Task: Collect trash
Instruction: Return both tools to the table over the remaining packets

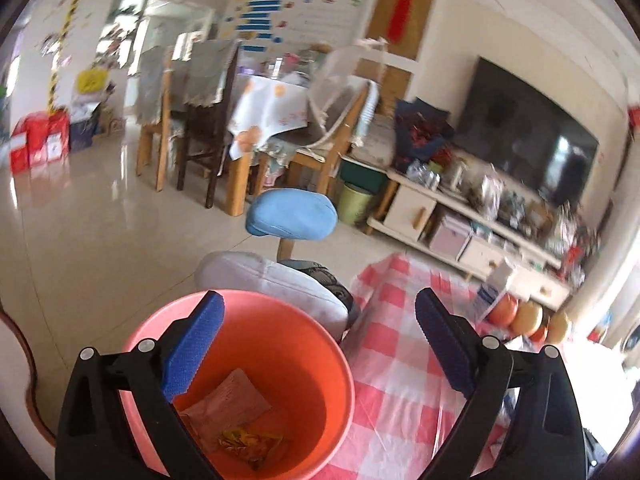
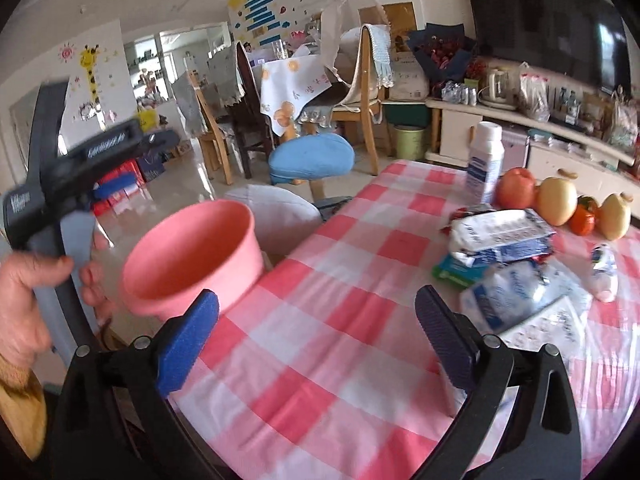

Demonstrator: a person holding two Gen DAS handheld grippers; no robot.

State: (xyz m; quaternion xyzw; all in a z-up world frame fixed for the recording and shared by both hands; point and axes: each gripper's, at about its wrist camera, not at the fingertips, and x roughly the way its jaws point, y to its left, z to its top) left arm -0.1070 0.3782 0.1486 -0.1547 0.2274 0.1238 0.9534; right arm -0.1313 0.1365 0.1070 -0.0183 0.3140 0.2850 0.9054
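Pink plastic bucket [image 1: 256, 384]: stands just off the near-left edge of the worktop [image 2: 344, 320]; holds a crumpled pale paper wrapper [image 1: 230, 398] and a yellow wrapper [image 1: 250, 442] at its bottom.
Left claw [image 1: 320, 344]: jaws spread wide, nothing between the blue pads; hangs above the bucket's mouth, one pad over the rim. In the right wrist view a hand [image 2: 28, 300] grips its handle to the left of the bucket.
Right claw [image 2: 318, 338]: jaws spread wide, empty; hovers over the pink-and-white checked cloth covering the worktop.
Remaining trash on the worktop, right side: a blue-and-white packet [image 2: 502, 236] on a small pile, a clear crumpled plastic bag [image 2: 516, 296], and a small white wrapper [image 2: 604, 272] beside them.
Also on the worktop: a white bottle [image 2: 484, 160] standing upright; a row of fruit [image 2: 556, 200] at the far edge.
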